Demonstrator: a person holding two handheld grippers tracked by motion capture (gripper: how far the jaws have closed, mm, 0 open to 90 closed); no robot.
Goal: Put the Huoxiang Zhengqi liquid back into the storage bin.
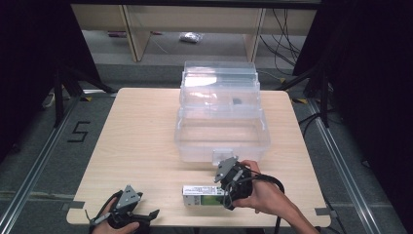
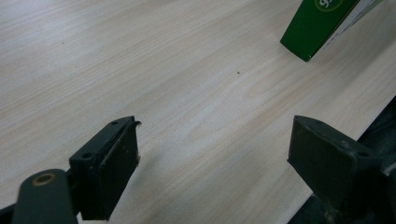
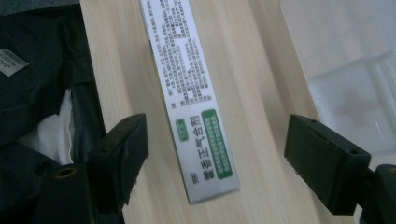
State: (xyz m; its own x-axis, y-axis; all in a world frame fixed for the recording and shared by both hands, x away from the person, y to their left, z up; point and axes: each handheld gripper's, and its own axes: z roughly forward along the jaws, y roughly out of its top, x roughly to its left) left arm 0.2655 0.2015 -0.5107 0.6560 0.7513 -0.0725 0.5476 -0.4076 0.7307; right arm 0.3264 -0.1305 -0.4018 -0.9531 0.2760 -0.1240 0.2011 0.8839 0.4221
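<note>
This looks like a lab or test room set up for recording. A plain wooden tabletop stands on grey floor marked with a black taped "5" and metal rails. Black curtains close in both sides, and loose cables trail beneath bare wooden shelving behind.
</note>
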